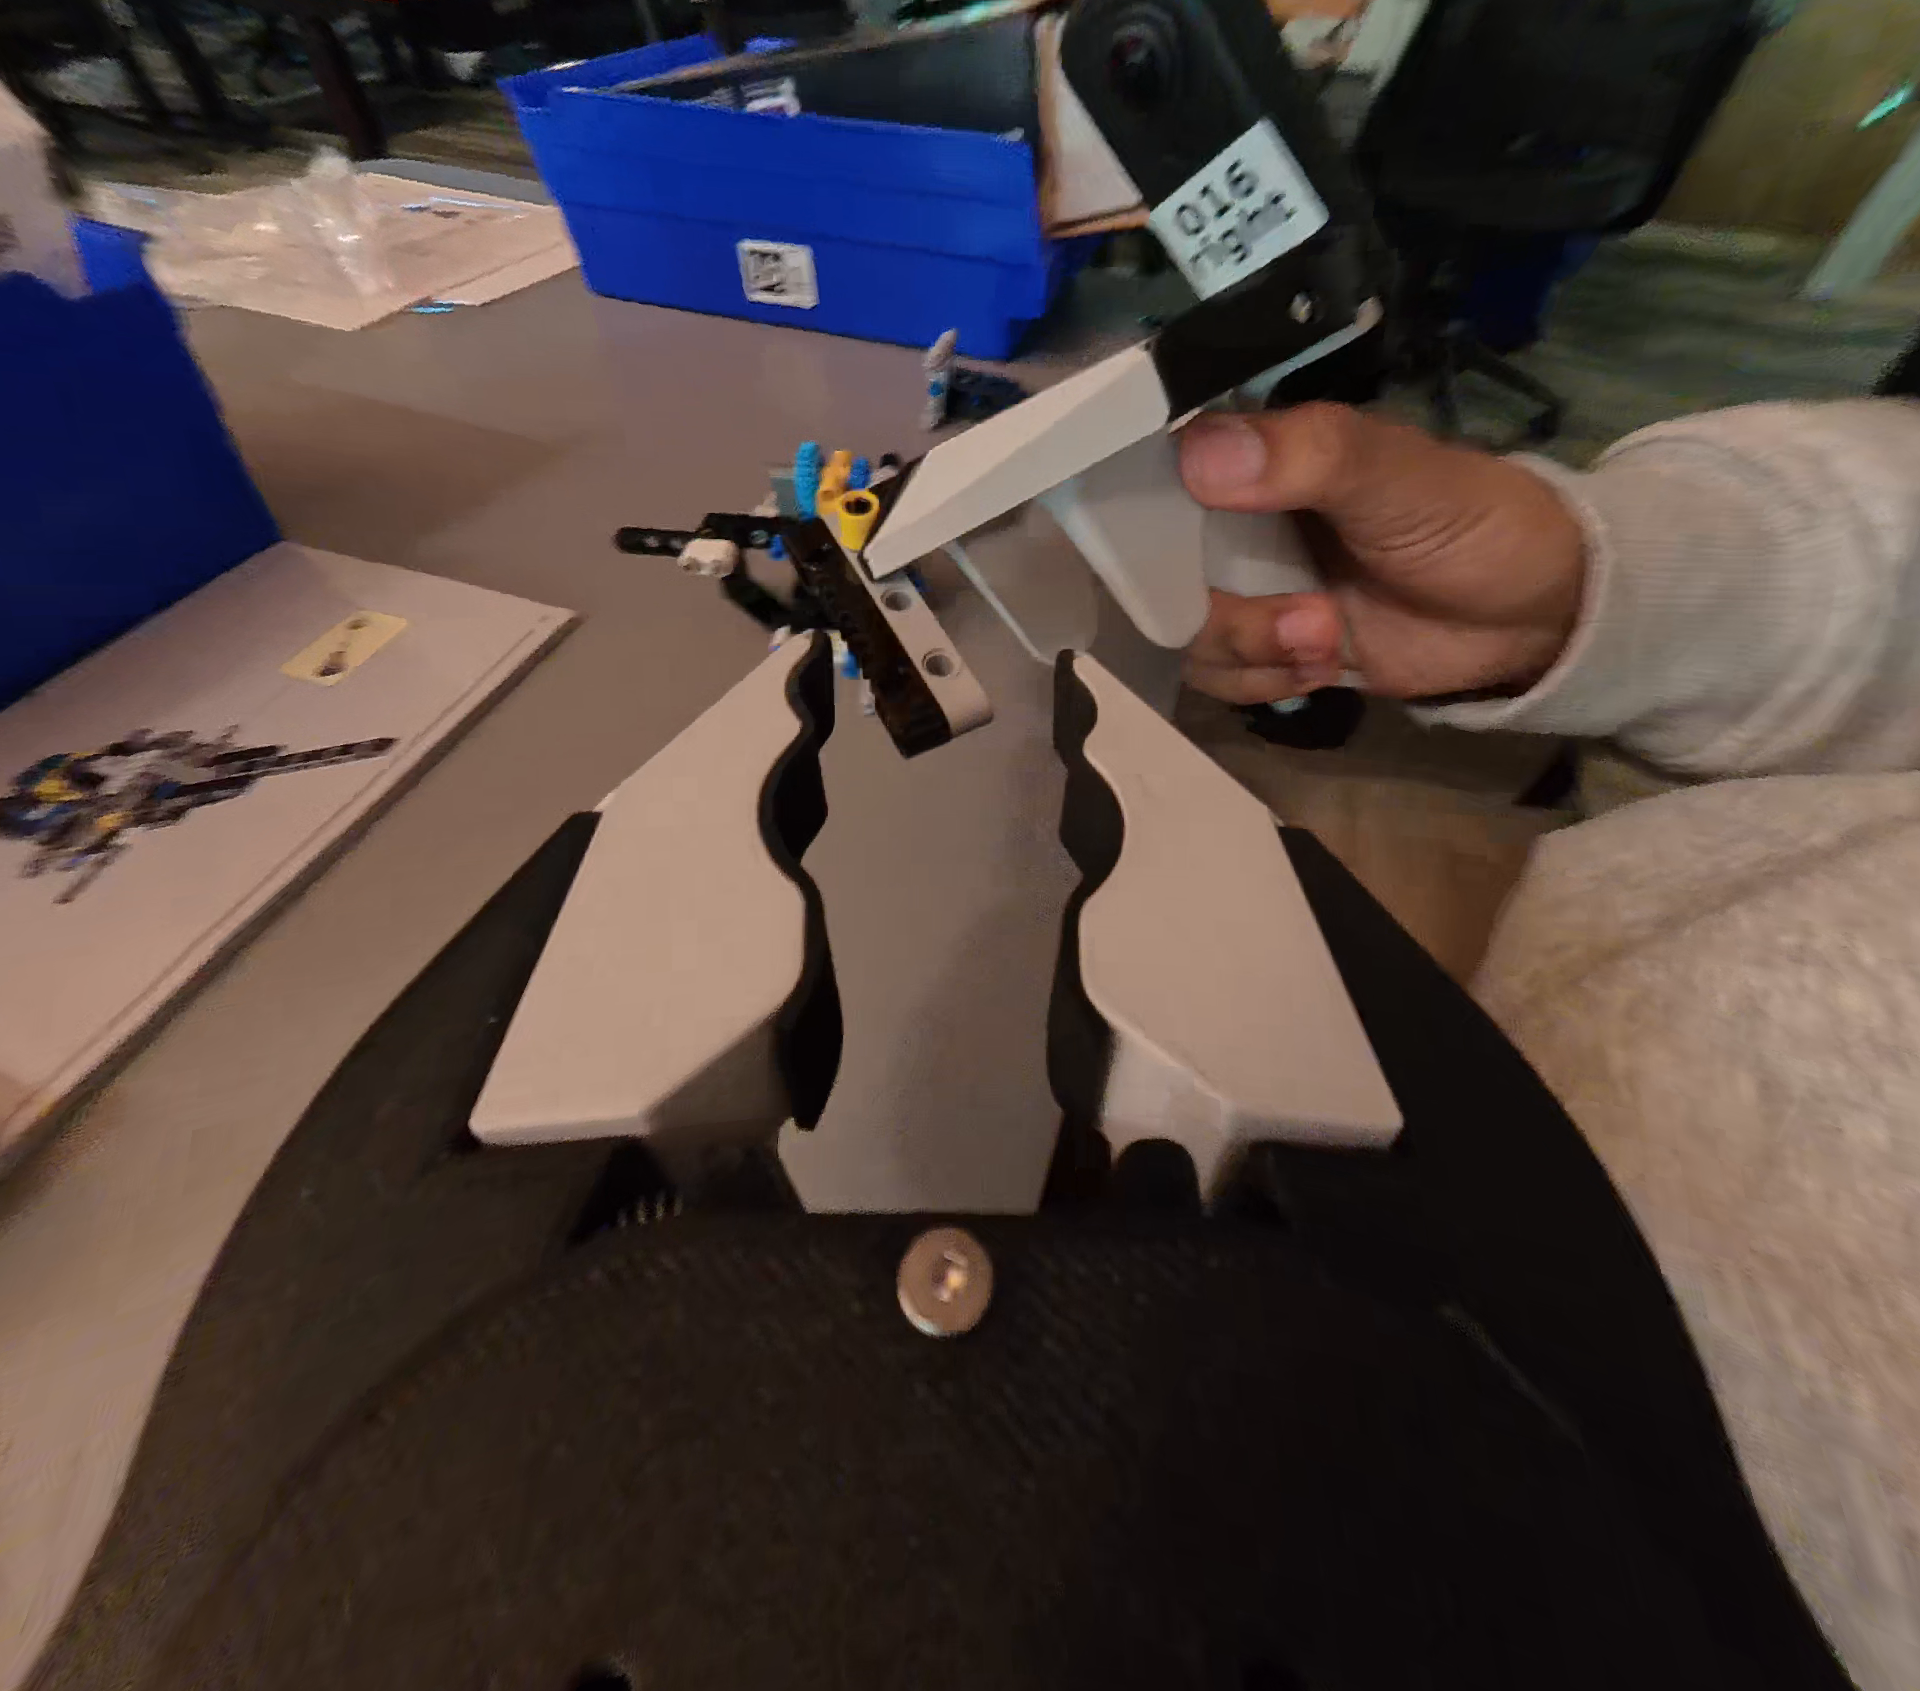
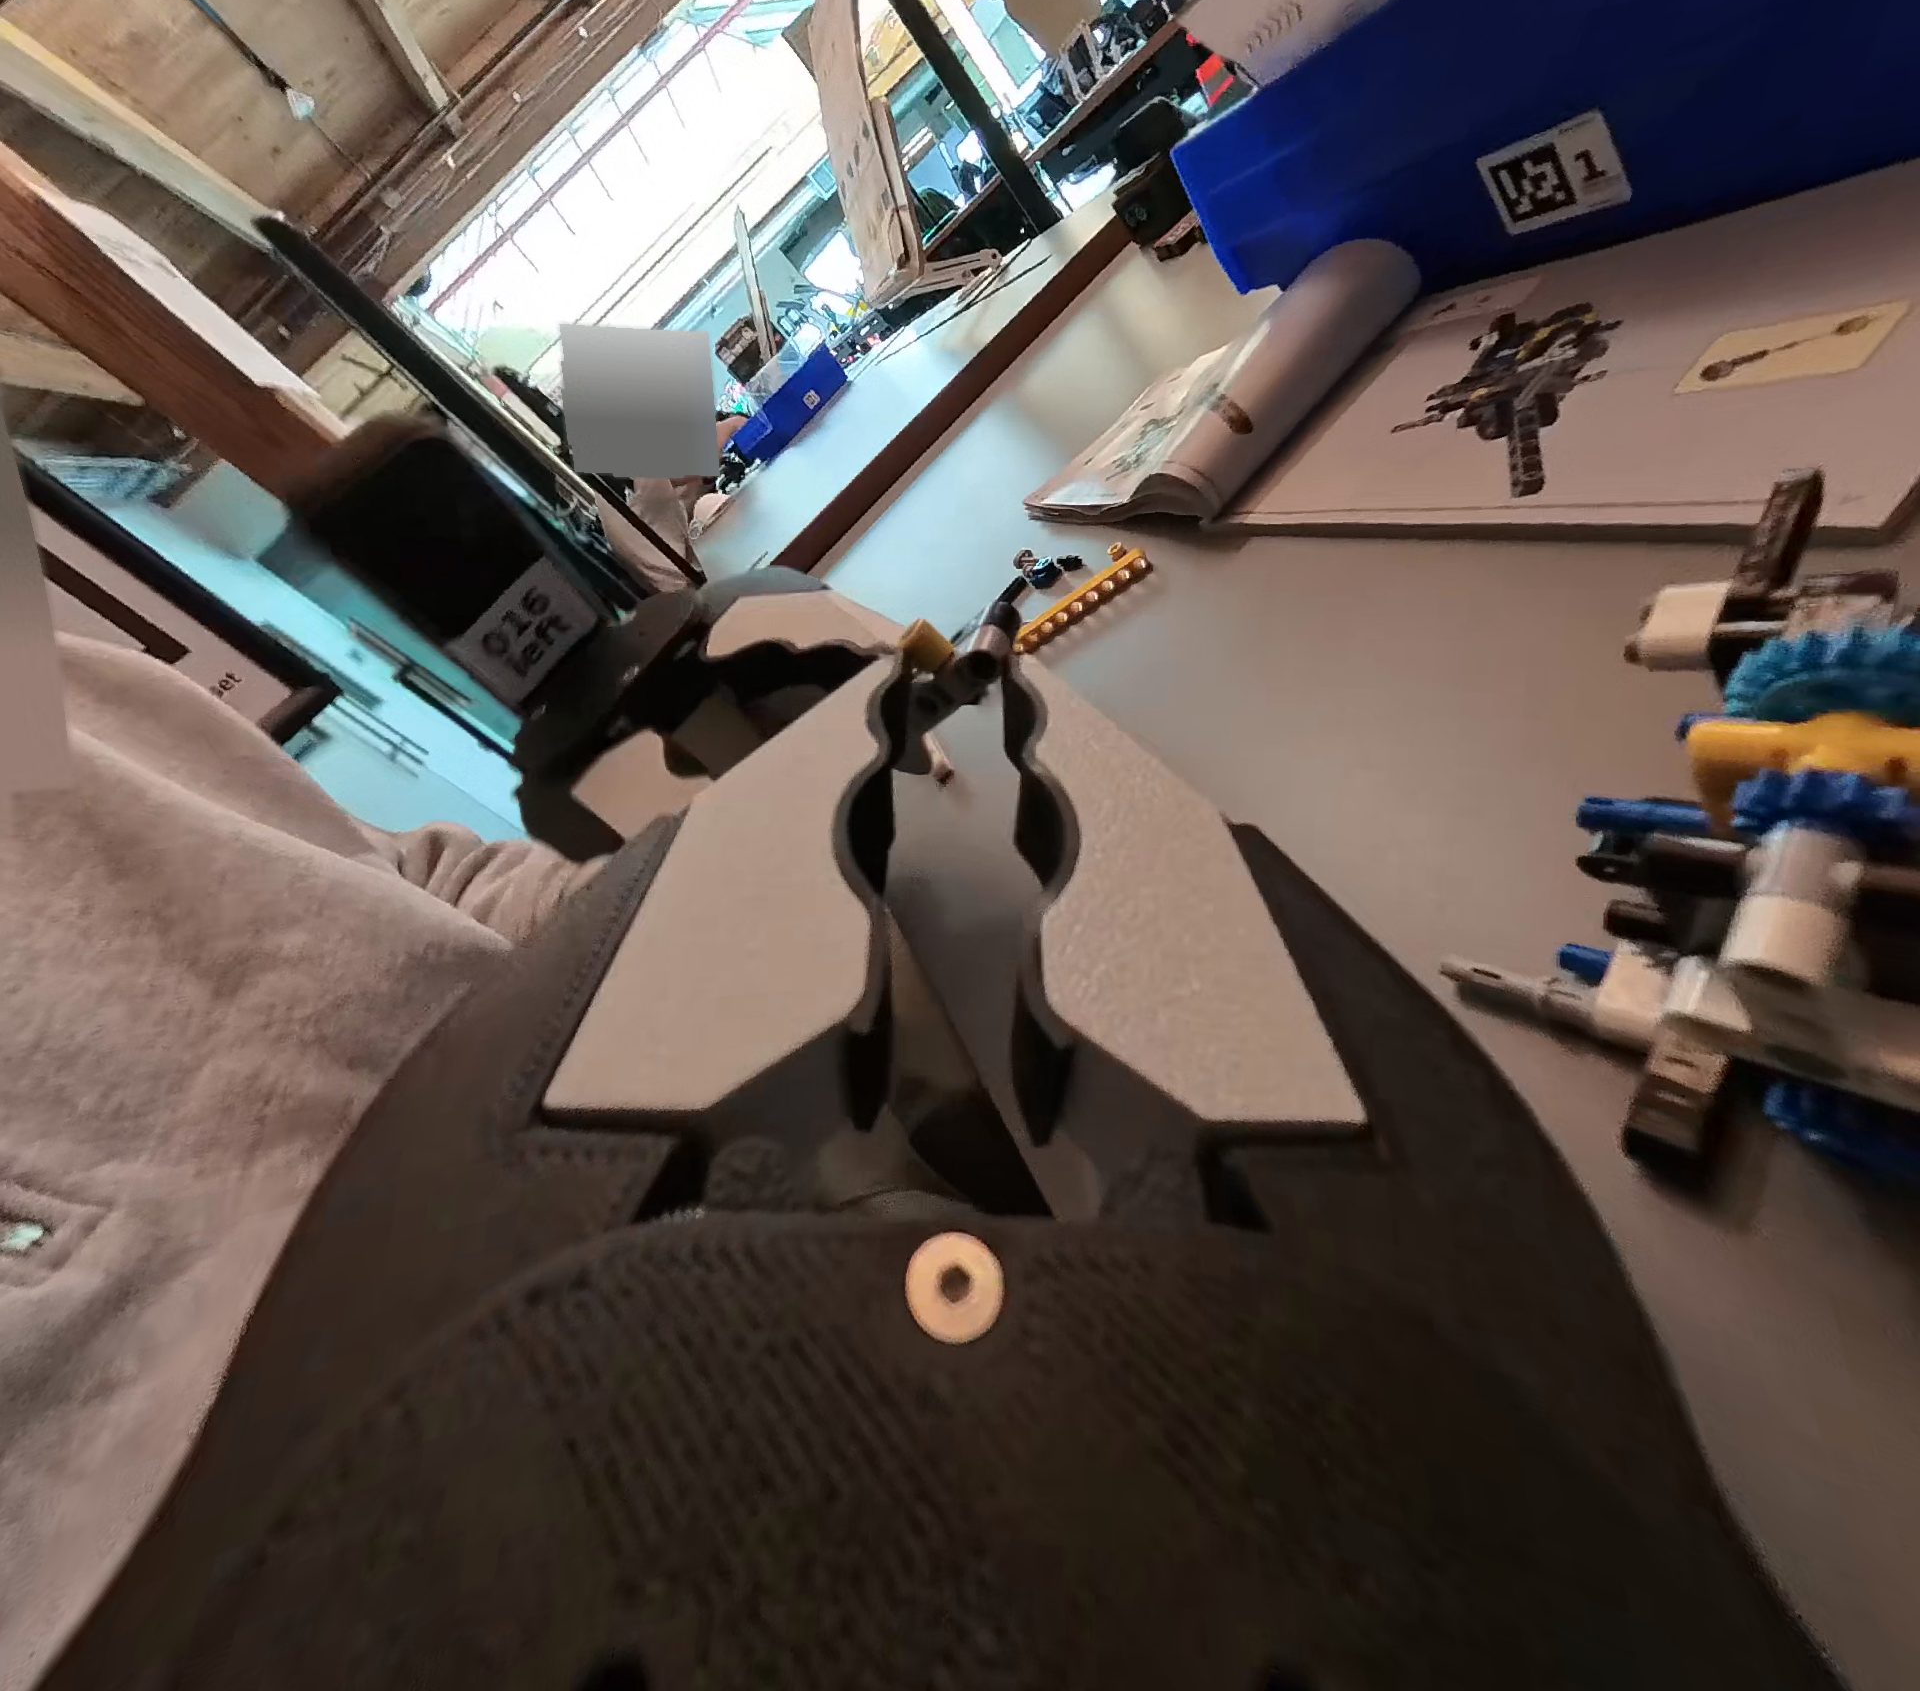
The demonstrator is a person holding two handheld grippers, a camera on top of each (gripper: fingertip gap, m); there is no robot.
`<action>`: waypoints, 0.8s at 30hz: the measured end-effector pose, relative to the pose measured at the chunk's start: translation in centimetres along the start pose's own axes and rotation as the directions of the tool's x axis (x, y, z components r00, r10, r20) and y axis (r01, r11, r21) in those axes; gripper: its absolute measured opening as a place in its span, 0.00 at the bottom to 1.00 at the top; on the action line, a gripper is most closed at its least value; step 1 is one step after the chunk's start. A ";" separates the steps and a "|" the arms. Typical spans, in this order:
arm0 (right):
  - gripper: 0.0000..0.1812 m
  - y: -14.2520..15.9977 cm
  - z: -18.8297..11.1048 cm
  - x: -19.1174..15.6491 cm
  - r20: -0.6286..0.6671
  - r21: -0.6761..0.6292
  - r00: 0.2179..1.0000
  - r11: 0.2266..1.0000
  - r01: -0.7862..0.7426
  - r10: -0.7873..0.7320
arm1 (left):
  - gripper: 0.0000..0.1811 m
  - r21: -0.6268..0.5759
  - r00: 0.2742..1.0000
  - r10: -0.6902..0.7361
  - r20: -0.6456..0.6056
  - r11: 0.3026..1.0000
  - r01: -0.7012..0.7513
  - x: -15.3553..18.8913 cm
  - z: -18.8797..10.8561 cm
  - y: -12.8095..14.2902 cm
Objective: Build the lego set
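Note:
My right gripper (image 2: 951, 677) is shut on a short black-and-grey beam (image 2: 971, 673) with a yellow connector (image 2: 925, 646) at its tip. In the left wrist view, a hand holds the right gripper (image 1: 883, 558) low over the table, and the beam (image 1: 920, 639) slants down from it. The beam's lower end lies between the fingertips of my left gripper (image 1: 945, 671), which is open and holds nothing. The partly built lego model (image 2: 1787, 872), with blue gears and yellow, white and black parts, lies on the grey table (image 1: 499, 436). It also shows in the left wrist view (image 1: 717, 550), just beyond the beam.
An open instruction booklet (image 1: 260, 758) lies left of the model. A blue bin (image 1: 790, 207) stands behind, and another blue bin (image 1: 94, 446) at the far left. A yellow beam (image 2: 1081, 602) and small loose parts lie on the table. A clear plastic bag (image 1: 312, 228) lies at the back left. Both grippers' tips are close together, under 4 cm apart.

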State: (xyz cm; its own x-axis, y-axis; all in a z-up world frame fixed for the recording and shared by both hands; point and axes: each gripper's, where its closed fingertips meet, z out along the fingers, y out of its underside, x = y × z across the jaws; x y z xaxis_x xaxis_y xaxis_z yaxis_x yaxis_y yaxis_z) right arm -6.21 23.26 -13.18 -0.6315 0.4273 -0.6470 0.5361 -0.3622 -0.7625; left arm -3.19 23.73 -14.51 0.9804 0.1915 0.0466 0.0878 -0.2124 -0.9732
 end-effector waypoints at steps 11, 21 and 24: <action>0.08 2.5 -1.1 -4.3 0.225 -0.166 0.914 0.910 0.379 -0.339 | 0.07 -0.163 0.659 -0.498 -0.564 0.849 0.502 3.5 -1.9 -1.1; 0.11 1.5 -0.9 -4.5 0.189 -0.088 0.922 0.929 0.359 -0.339 | 0.02 -0.093 0.660 -0.494 -0.566 0.834 0.544 2.5 -2.2 -2.0; 0.16 1.0 -0.8 -4.5 0.171 -0.061 0.926 0.935 0.350 -0.336 | 0.02 -0.053 0.675 -0.489 -0.553 0.829 0.557 1.9 -2.3 -2.4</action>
State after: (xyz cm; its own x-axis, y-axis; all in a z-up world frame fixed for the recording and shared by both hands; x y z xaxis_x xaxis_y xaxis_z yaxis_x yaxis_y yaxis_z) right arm -2.37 21.66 -11.04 -0.8609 0.3756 -0.3432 0.3139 -0.1388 -0.9393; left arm -1.13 22.44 -11.57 0.7160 -0.2965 0.6320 0.6285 -0.1203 -0.7685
